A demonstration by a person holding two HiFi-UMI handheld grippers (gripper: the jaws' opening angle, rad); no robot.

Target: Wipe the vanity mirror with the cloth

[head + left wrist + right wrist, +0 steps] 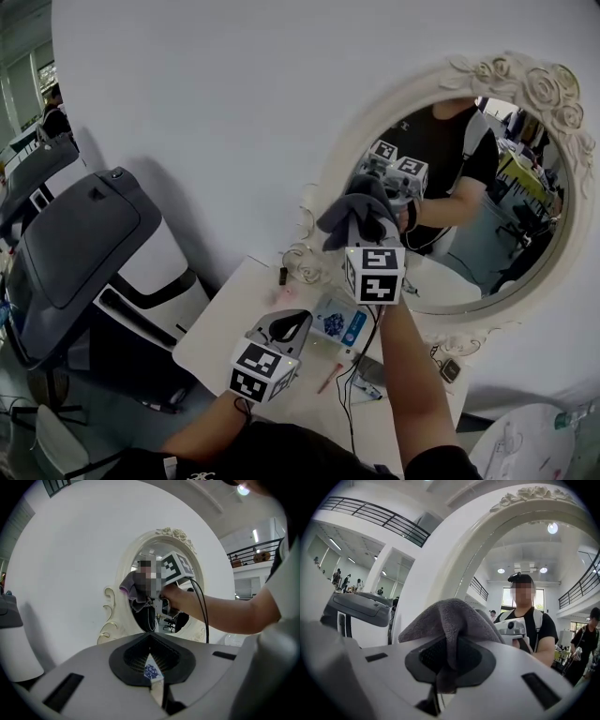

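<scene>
White tabletop (225, 314) against a plain white wall (234, 112), seen from above.

1. Left tool (285, 326), grey with a black-and-white marker cube: nearest item, held low over the near half of the tabletop. Its jaws stand all but together with nothing between them; only a thin slit is left, through which the tabletop shows.
2. Thin black cables (349, 380): trailing across the near right part of the tabletop.
3. Small reddish stick (328, 378): lying flat just left of the cables.
4. Small blue-and-white printed pack (339, 322): flat on the tabletop, just right of the left tool and below the right one.
5. Right tool (364, 228), same make: raised on an outstretched forearm, further off than the left one. Its jaws are closed on the cloth.
6. Grey fleecy cloth (451, 616): pinched at a fold, the rest draped over the jaw tips, up against the lower left part of the mirror glass.
7. Oval vanity mirror with cream carved rose frame (514, 77): upright at the far right of the tabletop, against the wall. Both tools and a person in a black top are reflected in the glass.
8. Large grey-and-white machine (84, 234): on the floor to the left, well apart from the tabletop.
</scene>
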